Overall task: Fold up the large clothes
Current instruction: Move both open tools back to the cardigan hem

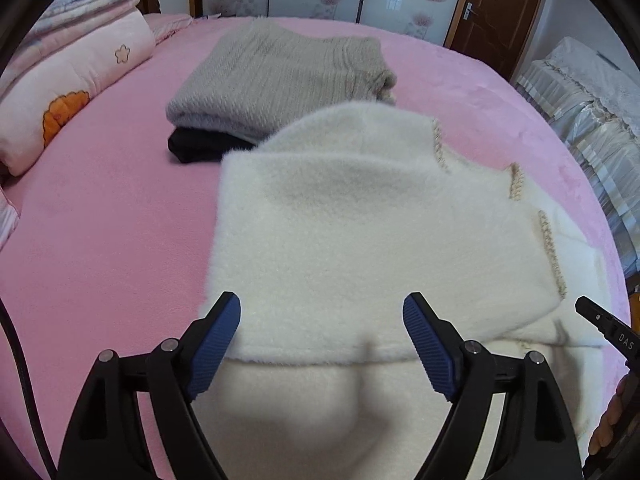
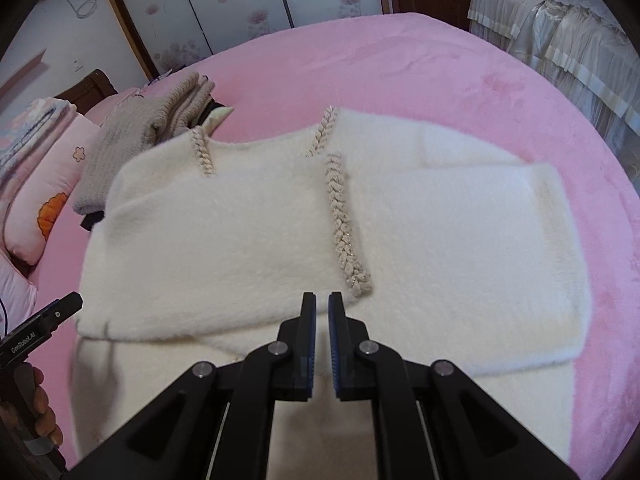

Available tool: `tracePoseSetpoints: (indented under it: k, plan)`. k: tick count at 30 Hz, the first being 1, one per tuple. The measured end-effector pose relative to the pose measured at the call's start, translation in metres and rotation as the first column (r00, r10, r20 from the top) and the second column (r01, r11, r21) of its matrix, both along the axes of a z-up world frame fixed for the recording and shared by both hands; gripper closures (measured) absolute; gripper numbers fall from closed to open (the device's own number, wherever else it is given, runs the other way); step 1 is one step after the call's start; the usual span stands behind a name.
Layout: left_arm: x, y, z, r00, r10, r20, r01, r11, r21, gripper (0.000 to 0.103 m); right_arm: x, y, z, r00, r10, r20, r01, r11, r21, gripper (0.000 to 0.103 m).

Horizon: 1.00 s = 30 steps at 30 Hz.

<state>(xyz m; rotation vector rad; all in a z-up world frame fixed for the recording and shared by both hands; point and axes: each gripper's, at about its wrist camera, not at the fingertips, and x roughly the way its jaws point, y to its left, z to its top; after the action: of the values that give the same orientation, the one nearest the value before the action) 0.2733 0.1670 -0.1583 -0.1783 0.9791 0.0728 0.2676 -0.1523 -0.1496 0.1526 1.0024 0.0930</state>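
Blur softens the white fuzzy garment (image 1: 360, 232) at 6 o'clock, lying partly folded on the pink bed (image 1: 100, 240). Left gripper (image 1: 322, 312) hovers over its near edge, spread wide, nothing between. Right gripper (image 2: 322, 302) hovers low, nearly closed, gripping nothing, beside the braided trim (image 2: 340, 216).

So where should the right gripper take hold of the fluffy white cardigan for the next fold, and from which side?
Probably the near hem edge of the fluffy white cardigan, just ahead of the right gripper, coming in low from the near side. There the folded top layer ends in a free edge that the fingers can slide around. The right gripper's jaws are nearly shut and would need opening first.
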Motion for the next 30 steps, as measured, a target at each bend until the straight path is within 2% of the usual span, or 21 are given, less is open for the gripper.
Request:
tracePoseSetpoints:
  k: [4,6,8,13,20,25,30]
  plan:
    - [-0.017,-0.007,0.034,0.999,-0.013,0.047,0.013,1.000,0.006,0.015,-0.018,-0.002,0.034,0.999,-0.001,0.042,0.000,1.000,0.014,0.089]
    - [-0.027,-0.014,0.052,0.997,-0.029,0.068,0.029,1.000,0.011,0.014,-0.030,-0.002,0.056,0.997,-0.006,0.079,0.005,1.000,0.009,0.081]
    - [-0.039,-0.022,0.069,0.995,-0.046,0.089,0.043,0.999,0.027,0.014,-0.041,-0.003,0.076,0.994,-0.008,0.111,0.008,1.000,0.005,0.078]
    - [-0.065,-0.037,0.111,0.990,-0.064,0.122,0.057,0.996,0.064,0.011,-0.070,-0.005,0.121,0.985,-0.008,0.171,0.011,1.000,-0.018,0.078]
    - [-0.105,-0.048,0.160,0.985,-0.062,0.164,0.052,0.997,0.063,0.011,-0.114,-0.006,0.176,0.970,0.003,0.242,0.011,0.999,-0.053,0.078]
    - [-0.134,-0.050,0.190,0.980,-0.050,0.193,0.039,0.997,0.062,0.011,-0.145,-0.008,0.205,0.960,0.016,0.281,0.004,0.997,-0.072,0.075]
    - [-0.167,-0.053,0.209,0.972,-0.056,0.229,0.045,0.997,0.057,0.010,-0.182,-0.009,0.224,0.941,0.038,0.336,-0.007,0.996,-0.093,0.059]
